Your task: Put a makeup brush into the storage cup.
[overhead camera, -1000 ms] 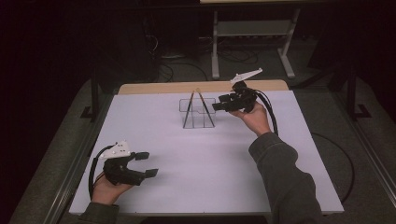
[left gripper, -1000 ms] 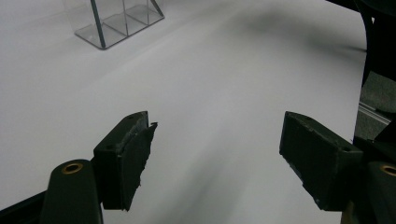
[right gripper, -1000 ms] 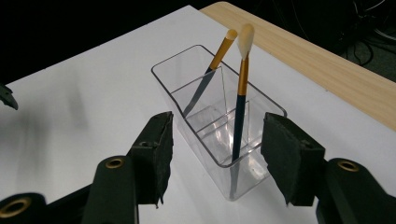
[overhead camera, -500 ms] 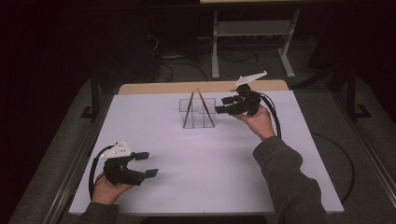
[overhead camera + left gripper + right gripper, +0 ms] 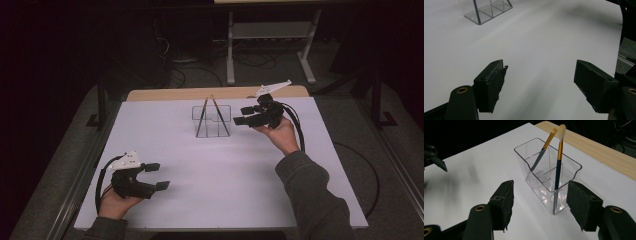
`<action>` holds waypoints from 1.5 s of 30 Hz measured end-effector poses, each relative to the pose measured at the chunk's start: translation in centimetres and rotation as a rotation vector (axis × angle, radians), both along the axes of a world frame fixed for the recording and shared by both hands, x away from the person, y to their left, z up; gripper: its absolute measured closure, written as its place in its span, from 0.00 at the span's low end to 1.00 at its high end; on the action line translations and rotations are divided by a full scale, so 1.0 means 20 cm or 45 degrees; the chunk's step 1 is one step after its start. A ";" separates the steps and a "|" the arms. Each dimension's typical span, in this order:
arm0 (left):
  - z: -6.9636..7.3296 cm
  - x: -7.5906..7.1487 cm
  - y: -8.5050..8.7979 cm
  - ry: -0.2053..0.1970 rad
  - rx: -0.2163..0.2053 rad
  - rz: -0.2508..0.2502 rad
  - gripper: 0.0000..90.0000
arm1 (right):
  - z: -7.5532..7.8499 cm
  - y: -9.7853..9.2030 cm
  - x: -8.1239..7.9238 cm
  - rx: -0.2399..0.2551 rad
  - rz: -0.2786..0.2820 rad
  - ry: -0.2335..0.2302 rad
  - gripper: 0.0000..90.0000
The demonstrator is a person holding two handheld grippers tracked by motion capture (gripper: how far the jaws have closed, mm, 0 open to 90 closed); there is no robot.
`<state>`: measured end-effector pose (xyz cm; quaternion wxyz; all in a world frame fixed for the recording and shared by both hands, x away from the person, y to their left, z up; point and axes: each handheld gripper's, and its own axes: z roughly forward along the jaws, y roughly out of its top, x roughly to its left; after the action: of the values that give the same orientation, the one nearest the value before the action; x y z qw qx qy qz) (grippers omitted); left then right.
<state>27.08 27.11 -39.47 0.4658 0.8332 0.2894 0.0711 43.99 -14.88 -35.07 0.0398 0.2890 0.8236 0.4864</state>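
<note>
A clear plastic holder [image 5: 212, 129] [image 5: 571, 167] [image 5: 486, 10] with inner dividers stands at the far middle of the white table [image 5: 225, 195]. Two gold-and-dark brushes lean together inside it, one on the left [image 5: 202, 117] [image 5: 546, 143] and one on the right [image 5: 221, 117] [image 5: 559, 157]. My right gripper [image 5: 241, 115] [image 5: 541, 197] hovers just right of the holder, pointing at it. Its jaws have just been opening and stand open with nothing between them. My left gripper [image 5: 160, 176] [image 5: 539, 77] rests near the front left, open and empty.
A wooden strip [image 5: 200, 93] runs along the table's far edge. Behind the table, a metal stand [image 5: 270, 35] and cables [image 5: 190, 75] lie on the dark floor. The left gripper [image 5: 434, 157] shows far off in the right gripper view.
My right gripper has drawn back slightly to the right from the holder, and its jaws have spread wider. The left hand has stayed put.
</note>
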 end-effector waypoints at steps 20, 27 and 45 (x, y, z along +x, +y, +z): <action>0.00 0.00 0.00 0.005 0.009 0.001 0.26 | -0.04 -0.05 -0.08 0.021 0.006 0.011 0.40; 0.00 0.01 0.00 0.003 0.009 0.004 0.26 | -0.05 -0.07 -0.10 0.024 -0.001 0.012 0.40; -0.01 0.01 -0.01 0.003 0.005 0.008 0.26 | -0.08 -0.12 -0.16 0.030 -0.012 0.010 0.37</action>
<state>27.27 26.98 -39.59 0.4636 0.8333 0.2924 0.0723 40.75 -17.35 -36.61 0.0355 0.2952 0.8166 0.4948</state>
